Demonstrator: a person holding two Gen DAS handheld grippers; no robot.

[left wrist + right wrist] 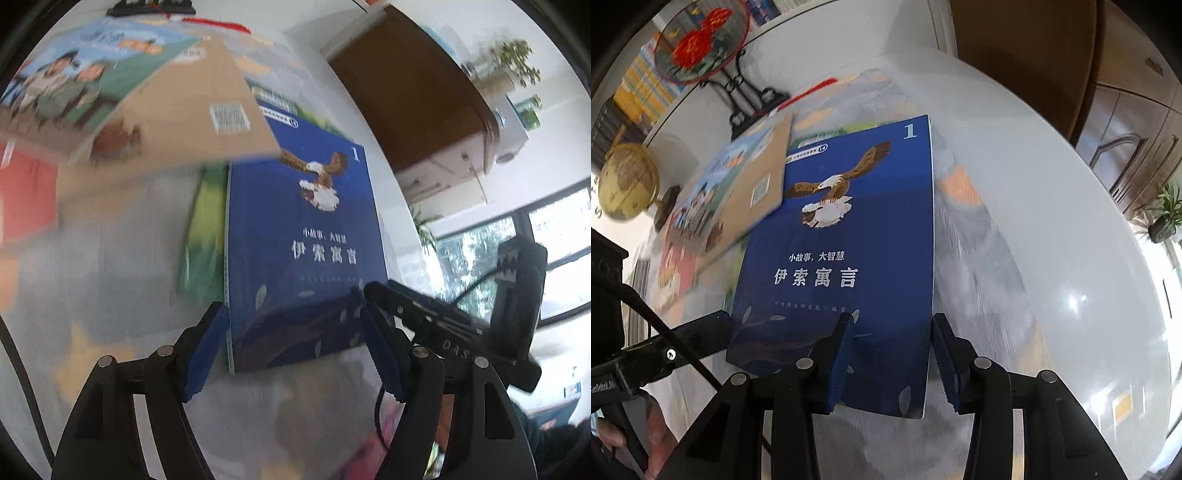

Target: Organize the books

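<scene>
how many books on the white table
4: a blue eagle book on top, a green one beneath it, a tan one overlapping its far-left corner, a red one further left. Blur may hide more.

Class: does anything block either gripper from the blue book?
Nothing visible does. The left gripper and right gripper, jaws open, both sit at the blue book. A tan book overlaps only its far corner.

4 books [842, 236], 2 claws [892, 363]
</scene>
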